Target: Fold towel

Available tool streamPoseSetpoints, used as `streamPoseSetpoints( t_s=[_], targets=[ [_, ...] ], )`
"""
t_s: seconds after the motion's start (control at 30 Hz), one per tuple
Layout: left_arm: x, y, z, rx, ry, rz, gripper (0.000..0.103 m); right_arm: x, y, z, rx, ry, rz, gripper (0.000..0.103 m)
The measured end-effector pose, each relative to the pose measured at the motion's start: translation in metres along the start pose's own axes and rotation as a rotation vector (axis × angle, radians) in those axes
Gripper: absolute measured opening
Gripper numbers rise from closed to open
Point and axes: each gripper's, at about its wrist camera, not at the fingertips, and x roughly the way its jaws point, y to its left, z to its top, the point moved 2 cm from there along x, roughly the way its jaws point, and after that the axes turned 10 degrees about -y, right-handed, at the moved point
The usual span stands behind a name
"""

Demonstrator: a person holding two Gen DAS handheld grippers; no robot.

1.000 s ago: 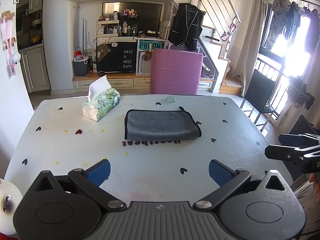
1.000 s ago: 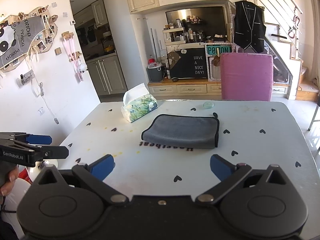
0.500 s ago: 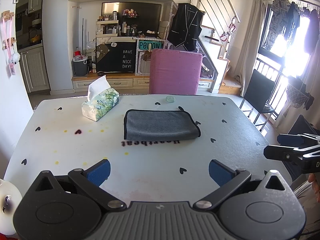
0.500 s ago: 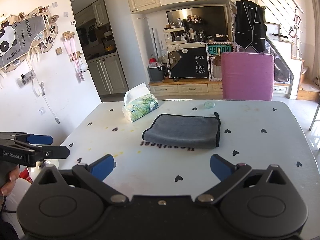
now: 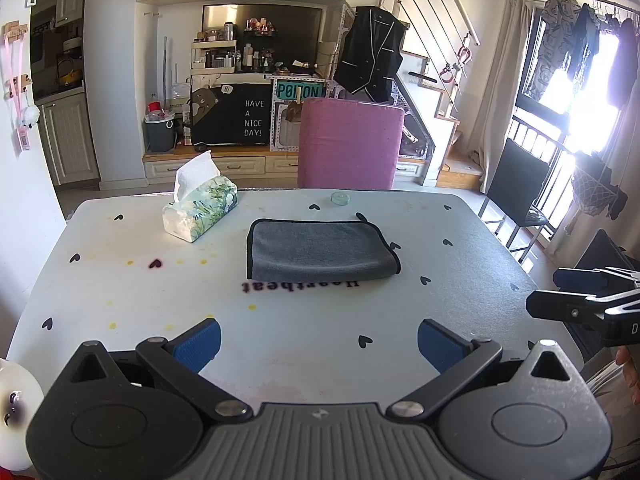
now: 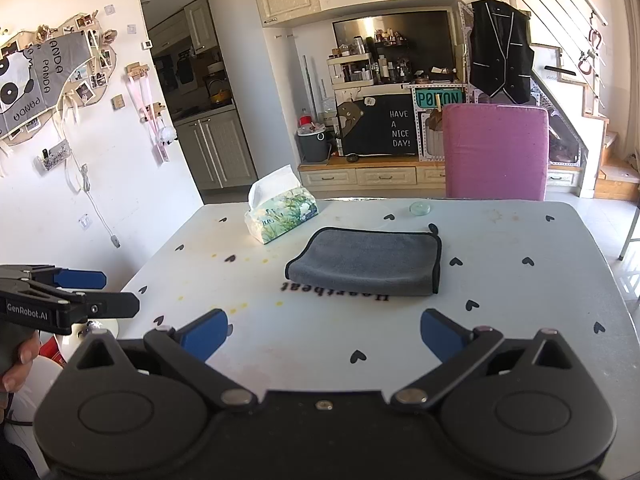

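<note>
- Floral soft-pack tissue box (image 5: 201, 208): white tissue protrudes.
- Folded grey microfibre towel with black trim (image 5: 320, 249): fold layers indistinct.
- Left gripper (image 5: 318, 339), right gripper (image 6: 324, 334): fingers wide apart, empty.

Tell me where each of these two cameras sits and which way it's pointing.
Left wrist view: on the left gripper, jaws open, facing across the white heart-print table at the folded grey towel; the right gripper and a fingertip show at right.
Right wrist view: on the right gripper, jaws open, facing the same towel from further right; the left gripper and hand show at left.
Shared: towel, floral tissue pack, pink chair.
</note>
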Motion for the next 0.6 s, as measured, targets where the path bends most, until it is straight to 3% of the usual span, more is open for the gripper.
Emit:
streamPoseSetpoints(
  t_s=[0.6],
  targets=[
    [-0.0001, 0.0003, 0.0000, 0.000, 0.001, 0.001, 0.103, -0.0011, 0.0071, -0.0018, 0.002, -0.001, 0.001, 0.103]
  ],
)
